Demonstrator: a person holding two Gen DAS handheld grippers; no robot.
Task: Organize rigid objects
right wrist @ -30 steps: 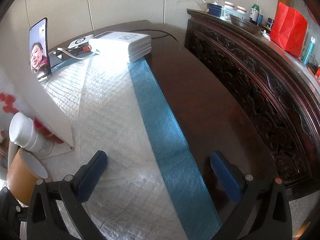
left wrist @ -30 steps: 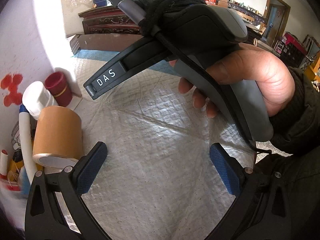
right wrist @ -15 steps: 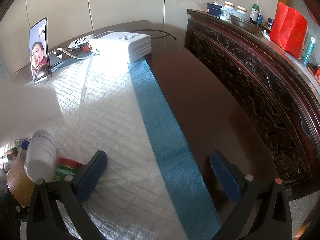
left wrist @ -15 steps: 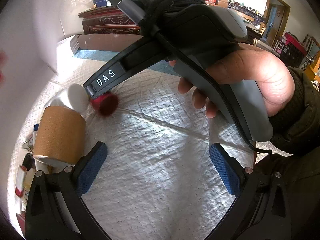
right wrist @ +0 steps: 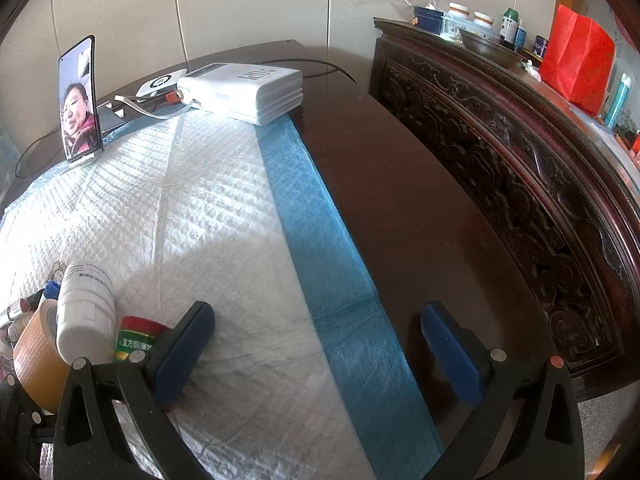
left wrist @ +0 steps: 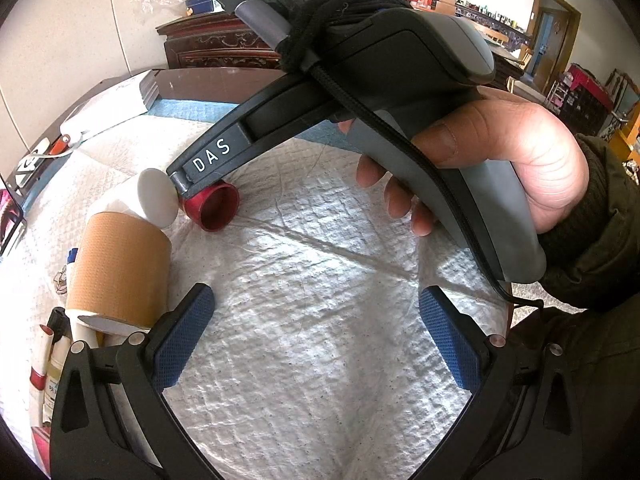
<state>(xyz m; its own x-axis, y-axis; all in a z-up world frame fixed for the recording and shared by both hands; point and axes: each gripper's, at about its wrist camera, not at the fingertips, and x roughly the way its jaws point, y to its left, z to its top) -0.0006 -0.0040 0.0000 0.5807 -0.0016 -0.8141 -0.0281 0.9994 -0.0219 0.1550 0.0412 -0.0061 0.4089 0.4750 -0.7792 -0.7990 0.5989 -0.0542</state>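
Note:
A brown tape roll (left wrist: 118,270), a white bottle (left wrist: 154,198) and a small red jar (left wrist: 212,208) lie tipped on the white pad at the left of the left wrist view, with several tubes and pens (left wrist: 52,344) beside them. My left gripper (left wrist: 316,336) is open and empty, its left finger next to the tape roll. The right gripper's body hangs over the red jar. In the right wrist view the white bottle (right wrist: 84,312), red jar (right wrist: 138,338) and tape roll (right wrist: 36,364) lie left of my open, empty right gripper (right wrist: 316,344).
A phone (right wrist: 78,100) stands propped at the far left of the pad. A white box (right wrist: 244,92) and a cable lie at the back. A blue strip (right wrist: 320,264) borders the pad, then bare dark table (right wrist: 400,216). A carved wooden sideboard (right wrist: 520,168) stands to the right.
The white sheet standing by the objects is gone from view. The white bottle and red jar, upright one second ago, now lie tipped on the pad. Both grippers stayed open.

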